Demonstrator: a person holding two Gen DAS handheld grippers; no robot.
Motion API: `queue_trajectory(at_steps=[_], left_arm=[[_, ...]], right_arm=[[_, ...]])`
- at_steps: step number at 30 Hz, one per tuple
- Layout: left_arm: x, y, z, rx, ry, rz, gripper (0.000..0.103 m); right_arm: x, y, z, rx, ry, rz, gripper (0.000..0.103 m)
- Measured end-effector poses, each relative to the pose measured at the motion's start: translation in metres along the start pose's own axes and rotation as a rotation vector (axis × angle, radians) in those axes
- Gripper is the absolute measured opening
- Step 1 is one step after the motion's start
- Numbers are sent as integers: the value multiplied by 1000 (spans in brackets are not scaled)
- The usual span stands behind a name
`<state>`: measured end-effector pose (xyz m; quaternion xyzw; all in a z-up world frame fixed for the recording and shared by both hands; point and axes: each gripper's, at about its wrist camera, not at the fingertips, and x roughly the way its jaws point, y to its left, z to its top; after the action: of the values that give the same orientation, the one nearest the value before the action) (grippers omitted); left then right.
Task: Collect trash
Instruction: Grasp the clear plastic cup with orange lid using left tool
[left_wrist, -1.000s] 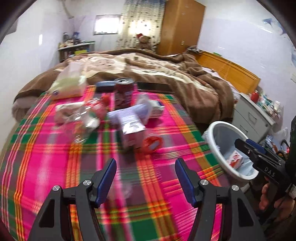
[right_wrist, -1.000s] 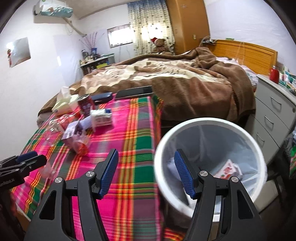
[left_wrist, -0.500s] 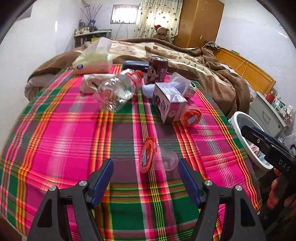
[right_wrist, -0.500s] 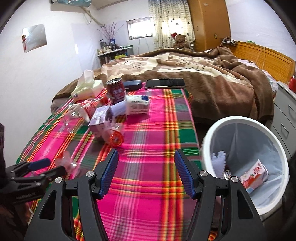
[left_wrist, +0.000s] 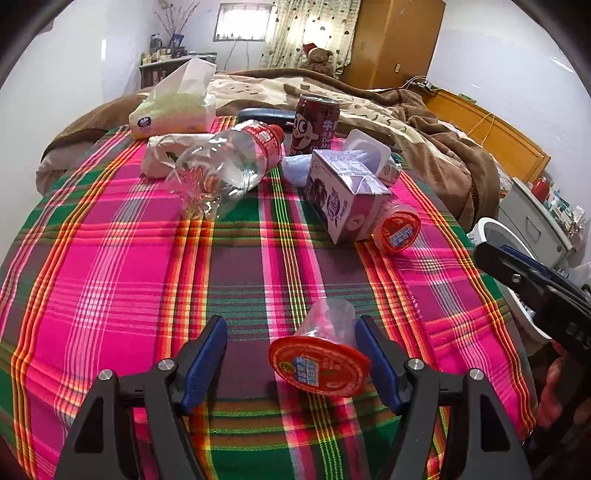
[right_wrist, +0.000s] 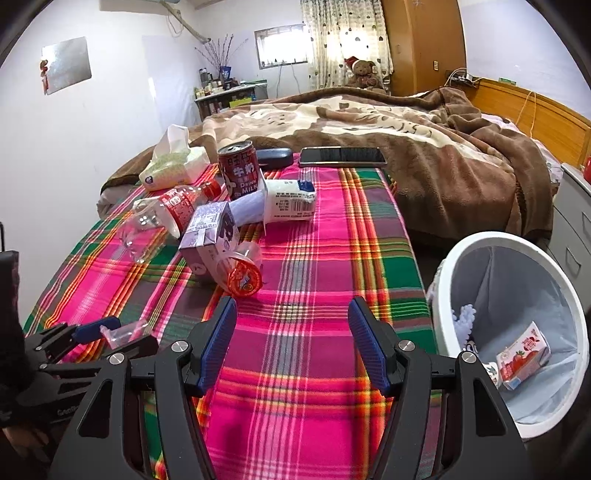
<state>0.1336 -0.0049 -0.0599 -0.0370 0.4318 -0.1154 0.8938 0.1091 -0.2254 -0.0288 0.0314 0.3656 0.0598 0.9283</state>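
A clear plastic cup with a red foil lid (left_wrist: 321, 350) lies on its side on the plaid tablecloth (left_wrist: 110, 266), between the open fingers of my left gripper (left_wrist: 291, 354), nearer the right finger. The right wrist view shows that cup (right_wrist: 125, 332) between the left gripper's fingers. Further back lie a crushed clear bottle (left_wrist: 229, 166), a purple carton (left_wrist: 343, 195), a second red-lidded cup (left_wrist: 397, 229), a red milk can (left_wrist: 314, 125) and a white cup (right_wrist: 288, 203). My right gripper (right_wrist: 291, 347) is open and empty above the cloth, left of the white trash bin (right_wrist: 458, 258).
A tissue pack (left_wrist: 173, 107), a dark glasses case (right_wrist: 275, 157) and a phone (right_wrist: 341, 155) lie at the table's far end. A bed with a brown blanket (right_wrist: 424, 162) stands behind. The bin holds a red-and-white carton (right_wrist: 522, 354). Grey drawers (right_wrist: 576, 229) stand right of the bin.
My left gripper has moved forward and down so the red-lidded cup now lies between its fingers. My right gripper has swung left, away from the bin, toward the table.
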Motion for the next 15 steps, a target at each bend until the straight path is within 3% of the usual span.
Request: queue_trajectory(at_steps=[6,15], left_arm=[[-4,15,0,-19,-3,-12,44],[-5,33,4,-66,-23,-5,44]], right_arm=[[12,10,3,2,15,13,64],[32,19,12,-12,41,29,64]])
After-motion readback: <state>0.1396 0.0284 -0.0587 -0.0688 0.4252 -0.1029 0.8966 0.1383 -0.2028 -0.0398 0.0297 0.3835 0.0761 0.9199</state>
